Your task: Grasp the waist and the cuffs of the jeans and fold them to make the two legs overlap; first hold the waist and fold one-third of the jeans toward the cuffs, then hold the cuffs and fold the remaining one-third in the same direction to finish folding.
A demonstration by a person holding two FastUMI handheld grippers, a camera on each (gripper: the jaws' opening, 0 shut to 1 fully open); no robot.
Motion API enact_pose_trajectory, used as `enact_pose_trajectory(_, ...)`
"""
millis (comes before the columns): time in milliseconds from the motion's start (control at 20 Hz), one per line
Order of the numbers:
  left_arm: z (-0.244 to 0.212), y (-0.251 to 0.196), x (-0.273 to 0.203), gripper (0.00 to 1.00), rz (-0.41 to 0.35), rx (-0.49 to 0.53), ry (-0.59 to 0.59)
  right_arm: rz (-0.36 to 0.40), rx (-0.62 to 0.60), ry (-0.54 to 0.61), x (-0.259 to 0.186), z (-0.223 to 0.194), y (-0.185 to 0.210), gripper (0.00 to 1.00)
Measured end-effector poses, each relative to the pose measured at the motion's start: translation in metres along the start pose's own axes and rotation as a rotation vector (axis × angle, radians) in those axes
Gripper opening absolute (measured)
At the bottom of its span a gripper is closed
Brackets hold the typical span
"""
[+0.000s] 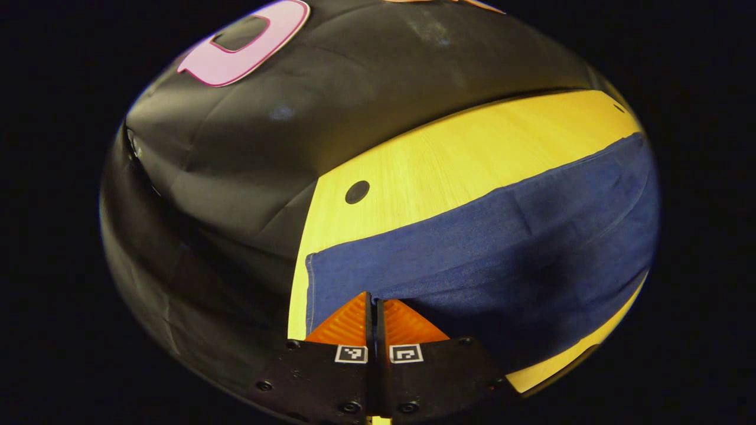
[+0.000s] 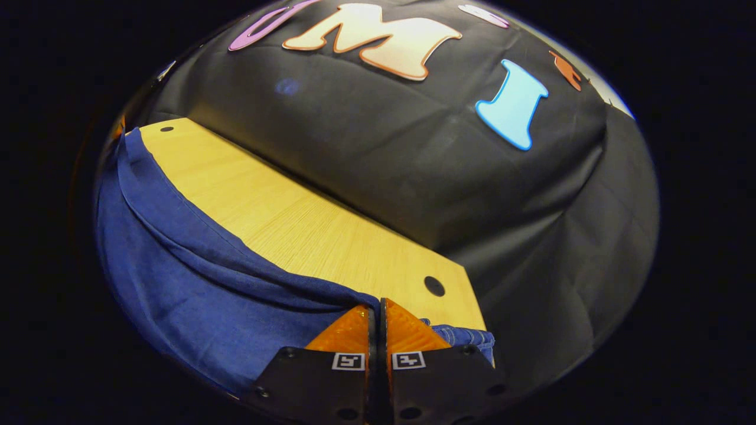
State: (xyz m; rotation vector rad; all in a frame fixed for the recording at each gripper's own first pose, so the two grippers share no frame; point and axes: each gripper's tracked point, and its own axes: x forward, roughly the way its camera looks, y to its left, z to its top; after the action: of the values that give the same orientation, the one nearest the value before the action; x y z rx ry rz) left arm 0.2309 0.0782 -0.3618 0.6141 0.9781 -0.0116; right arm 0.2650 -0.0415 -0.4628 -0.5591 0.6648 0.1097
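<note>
Dark blue denim jeans [image 1: 484, 248] lie lengthwise on the pale yellow wood-grain table [image 1: 437, 159], one end by each gripper, w/ the black cloth booth wall behind.

Left orange-fingered gripper [image 1: 372, 307]: fingers drawn nearly together on the near edge of the fabric close to its squared end; looks pinched, though how much cloth is betw. the pads I can't tell.

Right orange-fingered gripper [image 2: 374, 316]: also narrowed to a slit, w/ a ridge of denim [image 2: 195, 236] running right into the tips and a stitched edge poking out beside it, near the table's corner and its round black hole [image 2: 434, 285].

Risks, as I judge them:
- thin bite, so one layer slips out on the lift and the legs don't line up
- uneven pull betw. the two ends, giving a skewed fold
- right end sits close to the table's end, so cloth could slide off
- existing ridge may get folded in as a crease
</note>
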Motion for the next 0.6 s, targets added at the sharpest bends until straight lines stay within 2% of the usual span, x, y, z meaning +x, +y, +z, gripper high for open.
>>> enact_pose_trajectory(100, 0.003, -0.001, 0.004, 0.00, 0.008, -0.012, -0.003, -0.010, 0.008, 0.015, 0.008, -0.005, -0.003, 0.04)
enact_pose_trajectory(150, 0.005, 0.002, 0.001, 0.00, 0.022, -0.031, -0.018, -0.038, 0.017, 0.018, 0.004, -0.002, -0.012, 0.23)
enact_pose_trajectory(200, 0.009, -0.002, -0.003, 0.01, 0.006, -0.060, -0.040, -0.056, 0.051, 0.003, 0.000, 0.001, -0.021, 0.42)
enact_pose_trajectory(250, 0.013, -0.006, -0.006, 0.00, -0.002, -0.090, -0.073, -0.043, 0.115, -0.022, -0.007, 0.009, -0.025, 0.62)
enact_pose_trajectory(350, 0.029, -0.010, -0.016, 0.62, -0.011, -0.141, -0.139, -0.072, 0.217, -0.044, -0.013, 0.018, -0.048, 1.00)
enact_pose_trajectory(400, 0.038, -0.007, -0.027, 0.94, 0.002, -0.159, -0.170, -0.096, 0.254, -0.046, -0.020, 0.017, -0.061, 0.99)
enact_pose_trajectory(600, 0.058, -0.006, -0.048, 0.95, -0.026, -0.207, -0.278, -0.198, 0.387, -0.007, -0.041, -0.014, -0.110, 1.00)
